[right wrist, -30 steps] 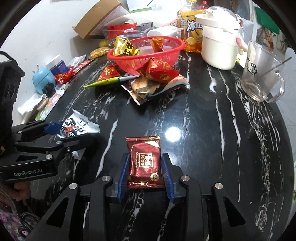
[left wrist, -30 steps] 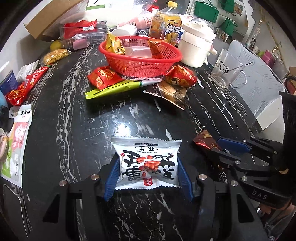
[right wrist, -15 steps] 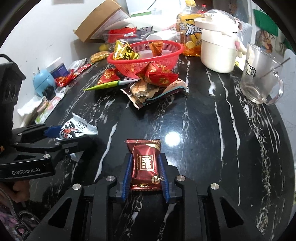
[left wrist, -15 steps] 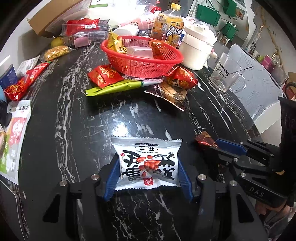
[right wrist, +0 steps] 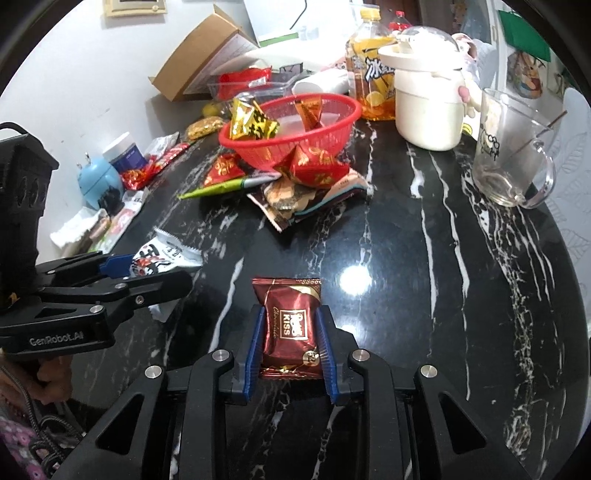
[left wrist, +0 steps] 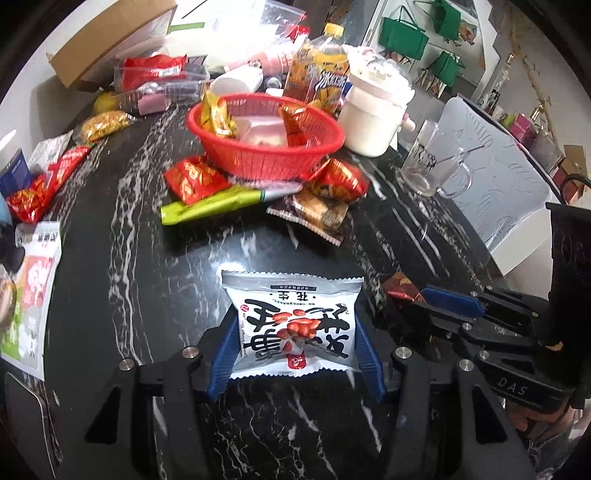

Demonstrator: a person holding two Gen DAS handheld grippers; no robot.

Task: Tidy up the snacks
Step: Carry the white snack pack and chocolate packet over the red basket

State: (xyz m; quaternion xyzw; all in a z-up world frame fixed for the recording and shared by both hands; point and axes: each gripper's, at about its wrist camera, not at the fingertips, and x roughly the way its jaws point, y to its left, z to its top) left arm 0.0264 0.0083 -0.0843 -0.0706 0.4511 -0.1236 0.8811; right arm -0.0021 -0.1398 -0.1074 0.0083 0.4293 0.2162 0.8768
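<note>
Both grippers now sit higher and nearer the red basket [left wrist: 266,144] at twelve o'clock. Left gripper [left wrist: 293,354] pinches a peanut pack [left wrist: 293,325]; right gripper [right wrist: 291,350] pinches a chocolate [right wrist: 290,328]. Dropping both in likely comes next.

A round black marble tabletop [right wrist: 461,280] with white veins fills most of both views. A bright spot of overhead light [right wrist: 355,279] reflects off its polished surface. Behind the tabletop's far left edge stands a plain white wall [right wrist: 92,85], with the lower edge of a cream-framed picture [right wrist: 135,9] near the top. To the right, beside the tabletop, sits a white chair back [left wrist: 495,184] with an embossed leaf pattern. Beyond it, green bags [left wrist: 404,35] hang against what may be a pale wall or cabinet, though the blur makes this uncertain.
</note>
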